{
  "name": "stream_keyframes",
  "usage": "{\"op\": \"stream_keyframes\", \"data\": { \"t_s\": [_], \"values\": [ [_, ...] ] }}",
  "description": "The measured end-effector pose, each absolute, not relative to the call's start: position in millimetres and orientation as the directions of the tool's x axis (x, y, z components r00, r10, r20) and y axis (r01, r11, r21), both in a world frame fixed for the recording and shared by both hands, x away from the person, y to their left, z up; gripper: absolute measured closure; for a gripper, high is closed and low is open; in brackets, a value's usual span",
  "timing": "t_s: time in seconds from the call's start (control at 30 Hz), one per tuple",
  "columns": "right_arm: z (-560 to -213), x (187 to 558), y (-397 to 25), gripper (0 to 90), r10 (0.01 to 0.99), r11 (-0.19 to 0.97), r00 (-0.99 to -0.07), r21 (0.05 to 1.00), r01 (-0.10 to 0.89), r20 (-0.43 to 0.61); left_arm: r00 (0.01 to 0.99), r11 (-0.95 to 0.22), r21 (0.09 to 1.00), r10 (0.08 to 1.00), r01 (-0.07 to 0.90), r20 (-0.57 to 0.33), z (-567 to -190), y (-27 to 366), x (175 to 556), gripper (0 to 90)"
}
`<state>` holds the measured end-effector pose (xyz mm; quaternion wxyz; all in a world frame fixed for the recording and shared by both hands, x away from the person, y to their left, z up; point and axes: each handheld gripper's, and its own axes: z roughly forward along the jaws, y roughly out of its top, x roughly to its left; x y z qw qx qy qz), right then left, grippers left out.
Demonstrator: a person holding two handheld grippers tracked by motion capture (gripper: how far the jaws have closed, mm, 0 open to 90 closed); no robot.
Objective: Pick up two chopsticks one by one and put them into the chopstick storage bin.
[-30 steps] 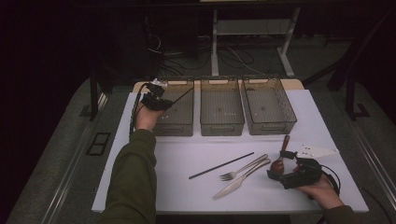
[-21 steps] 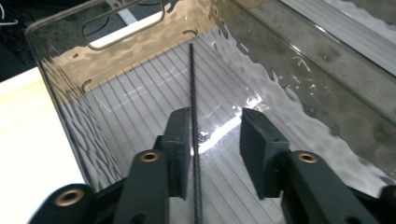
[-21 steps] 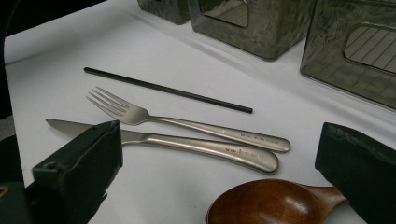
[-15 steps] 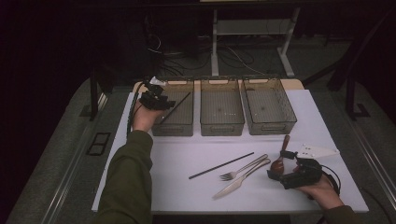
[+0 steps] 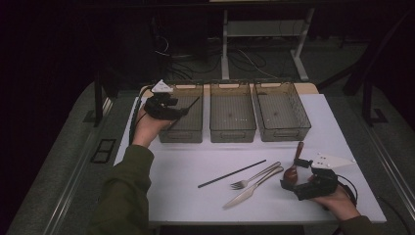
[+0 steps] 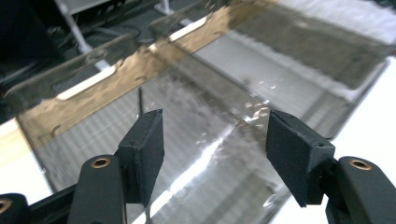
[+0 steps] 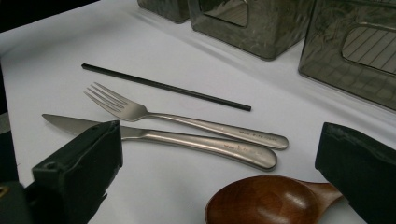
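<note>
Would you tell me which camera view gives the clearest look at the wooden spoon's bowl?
The right gripper view: the wooden spoon lies close between that gripper's open jaws, its brown bowl large and glossy. The high view shows the whole spoon, small and dim, beside the right gripper. The left gripper view looks into a clear bin instead.

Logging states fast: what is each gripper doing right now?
Left gripper: open, empty, over the left bin.
Right gripper: open, empty, at the wooden spoon.
</note>
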<state>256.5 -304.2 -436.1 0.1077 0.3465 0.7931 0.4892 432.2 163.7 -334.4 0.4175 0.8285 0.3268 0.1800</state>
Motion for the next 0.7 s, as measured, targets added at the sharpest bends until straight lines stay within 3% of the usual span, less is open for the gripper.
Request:
{"op": "stream_keyframes", "data": {
  "t_s": [0.7],
  "values": [
    [-437.2, 255.8, -301.1, 0.3, 0.64, 0.286, -0.751, 0.856, 0.43, 0.164, 0.829, -0.437, 0.856, 0.559, 0.274, 0.02, -336.2, 121.6, 354.3, 36.2]
  ]
}}
